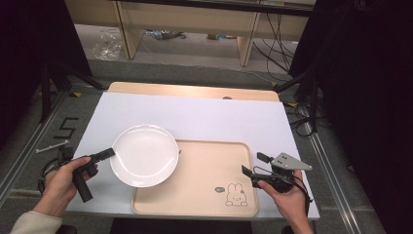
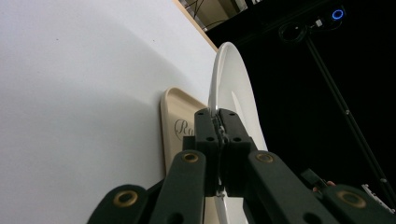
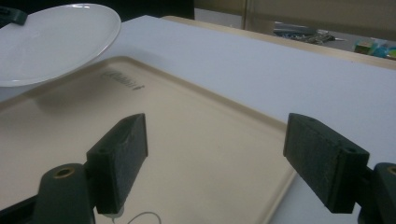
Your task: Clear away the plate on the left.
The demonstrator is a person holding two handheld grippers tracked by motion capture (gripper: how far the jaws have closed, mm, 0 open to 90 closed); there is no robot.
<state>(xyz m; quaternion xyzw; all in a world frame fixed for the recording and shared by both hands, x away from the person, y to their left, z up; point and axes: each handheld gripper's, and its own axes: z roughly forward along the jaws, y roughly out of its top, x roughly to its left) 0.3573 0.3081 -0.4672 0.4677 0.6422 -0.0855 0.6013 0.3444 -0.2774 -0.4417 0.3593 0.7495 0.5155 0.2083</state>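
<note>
Left gripper (image 1: pixel 111 152) clamps one white plate (image 1: pixel 144 154) by its rim, hiding part of one tray (image 1: pixel 204 204); right gripper (image 1: pixel 253 165) gapes, holding nothing.

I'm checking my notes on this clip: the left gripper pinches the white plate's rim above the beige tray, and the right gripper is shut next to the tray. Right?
Not quite. The right gripper is open: the right gripper view shows its jaws wide apart over the beige tray. The left gripper does pinch the white plate.
</note>
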